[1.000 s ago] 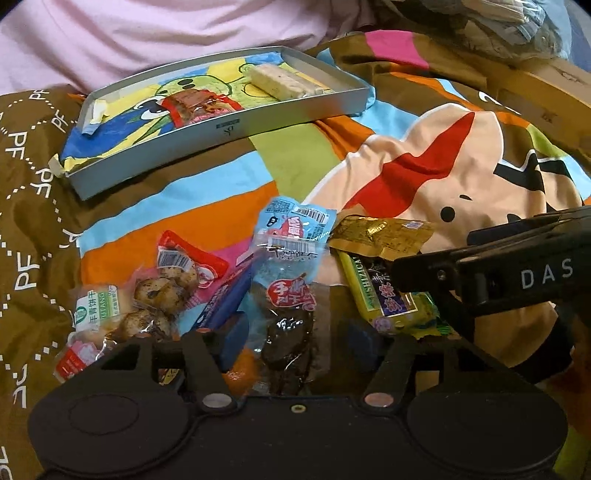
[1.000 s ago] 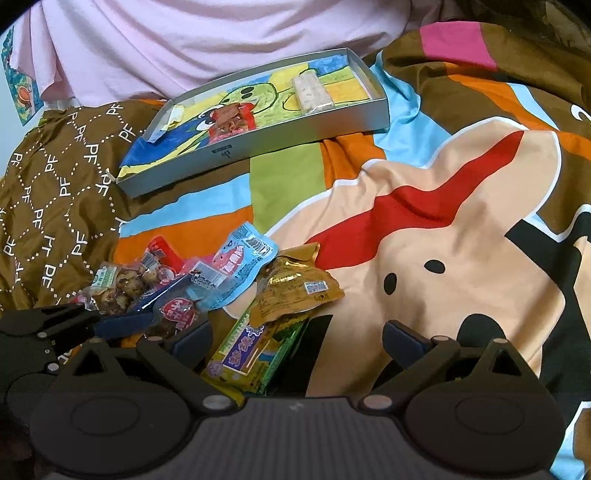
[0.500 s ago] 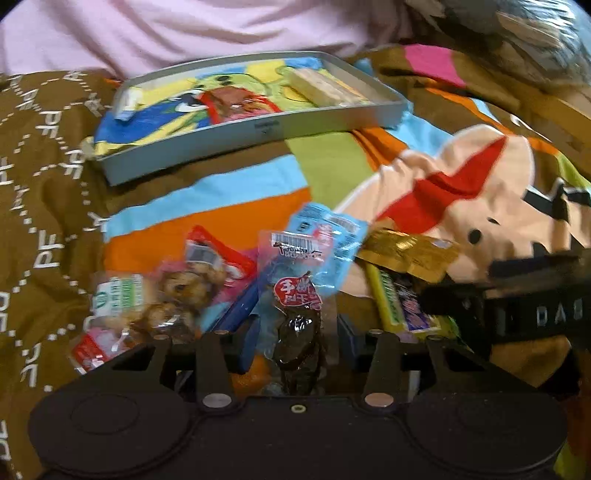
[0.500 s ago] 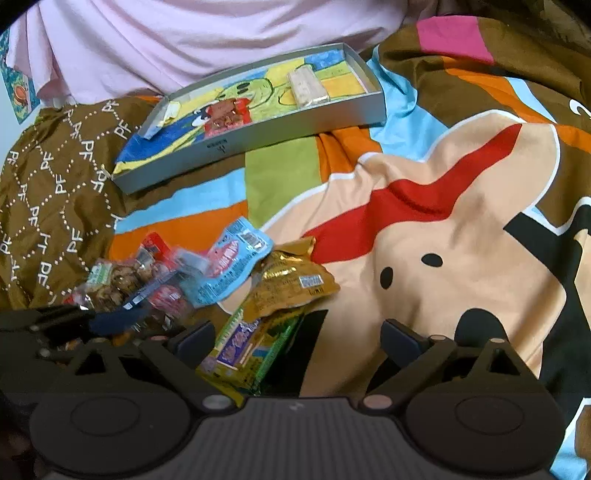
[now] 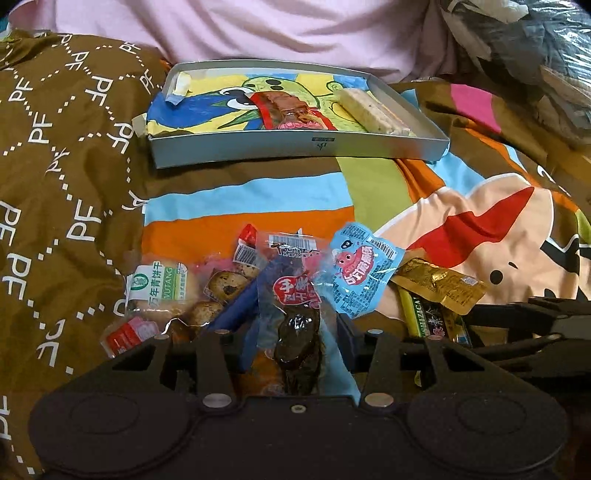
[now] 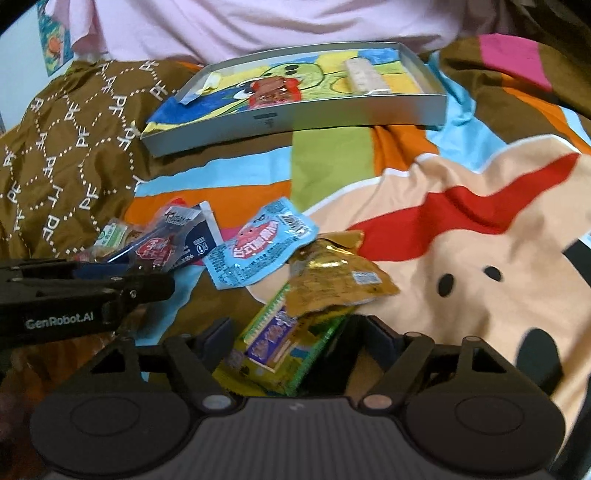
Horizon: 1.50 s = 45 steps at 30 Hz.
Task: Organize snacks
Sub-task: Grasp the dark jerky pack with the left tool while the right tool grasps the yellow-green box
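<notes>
Grey tray (image 5: 295,146): shallow, rectangular, upper centre of both views; rests on the bedspread (image 5: 258,206) in front of a person's pink garment (image 5: 258,33).
Tray contents: cartoon-print sheet lining the floor; a red-wrapped snack (image 5: 291,110) at centre; a pale nougat-like bar (image 5: 376,110) toward the right end.
Bedspread: brown "PF" print on the left, bright stripes and a cartoon figure on the right.
Snack pile: lower centre of the left wrist view, below the tray and well apart from it.
Pile items: clear packet with dark dried fruit (image 5: 295,325); light blue sachet (image 5: 360,275); gold foil packet (image 5: 439,286); green-yellow bar pack (image 6: 284,347); biscuit pack with green label (image 5: 157,286); dark blue flat pack (image 5: 240,306).
Left tongs (image 5: 293,334): pads closed on the clear dried-fruit packet, which stands up between them, red label above the fingertips.
Right tongs (image 6: 291,341): jaws closing around the green-yellow bar pack; the pack lies between the fingers, pads not seen pressing it.
Gold foil packet: overlaps the top of the green-yellow pack.
Tongs, relative: left one enters the left edge of the right wrist view; right one enters the right edge of the left wrist view.
</notes>
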Each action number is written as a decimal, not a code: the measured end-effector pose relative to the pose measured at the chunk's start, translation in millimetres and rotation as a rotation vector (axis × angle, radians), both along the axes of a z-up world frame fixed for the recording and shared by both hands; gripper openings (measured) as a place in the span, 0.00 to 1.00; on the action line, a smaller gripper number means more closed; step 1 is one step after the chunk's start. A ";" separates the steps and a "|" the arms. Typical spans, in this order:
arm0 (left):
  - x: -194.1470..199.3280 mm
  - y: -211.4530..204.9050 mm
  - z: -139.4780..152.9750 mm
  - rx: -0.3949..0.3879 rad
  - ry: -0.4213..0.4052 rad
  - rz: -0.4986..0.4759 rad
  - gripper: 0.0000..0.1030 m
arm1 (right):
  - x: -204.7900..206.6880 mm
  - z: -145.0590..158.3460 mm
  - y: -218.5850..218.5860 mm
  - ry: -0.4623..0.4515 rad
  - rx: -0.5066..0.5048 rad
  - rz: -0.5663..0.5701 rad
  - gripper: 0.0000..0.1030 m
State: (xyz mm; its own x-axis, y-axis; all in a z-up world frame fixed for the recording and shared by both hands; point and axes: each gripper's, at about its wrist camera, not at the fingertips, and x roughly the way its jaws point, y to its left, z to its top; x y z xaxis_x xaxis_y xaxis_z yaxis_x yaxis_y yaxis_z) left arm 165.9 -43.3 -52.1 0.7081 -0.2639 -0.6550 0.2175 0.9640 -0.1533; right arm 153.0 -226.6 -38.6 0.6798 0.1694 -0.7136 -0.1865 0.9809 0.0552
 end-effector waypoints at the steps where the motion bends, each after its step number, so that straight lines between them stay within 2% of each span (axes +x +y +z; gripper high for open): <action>1: 0.7 0.8 0.0 -0.006 0.002 0.001 0.45 | 1.4 -2.4 3.8 -0.005 -0.020 0.006 0.80; 7: 1.7 3.5 0.3 -0.028 0.009 0.005 0.45 | 3.1 -8.0 10.1 -0.012 -0.068 0.000 0.77; 12: 1.5 3.5 0.0 -0.034 0.009 0.007 0.45 | -4.6 -6.8 15.4 -0.010 -0.089 0.012 0.62; 18: 1.3 4.1 -0.1 -0.043 0.010 0.008 0.45 | -12.1 -2.7 15.4 -0.022 -0.047 0.061 0.52; 23: 0.9 5.4 -0.1 -0.051 0.011 0.010 0.45 | -20.8 -0.5 29.3 -0.066 -0.085 0.150 0.50; 28: 1.6 6.1 -0.3 -0.056 0.012 0.011 0.45 | -15.0 -2.4 26.1 -0.030 -0.061 0.136 0.52; 38: 3.3 2.4 2.0 -0.072 0.024 0.034 0.44 | -32.9 -1.7 46.7 -0.136 -0.236 0.221 0.48; 45: -0.4 2.6 15.5 -0.107 -0.018 0.046 0.44 | -49.4 -2.9 60.4 -0.234 -0.378 0.277 0.44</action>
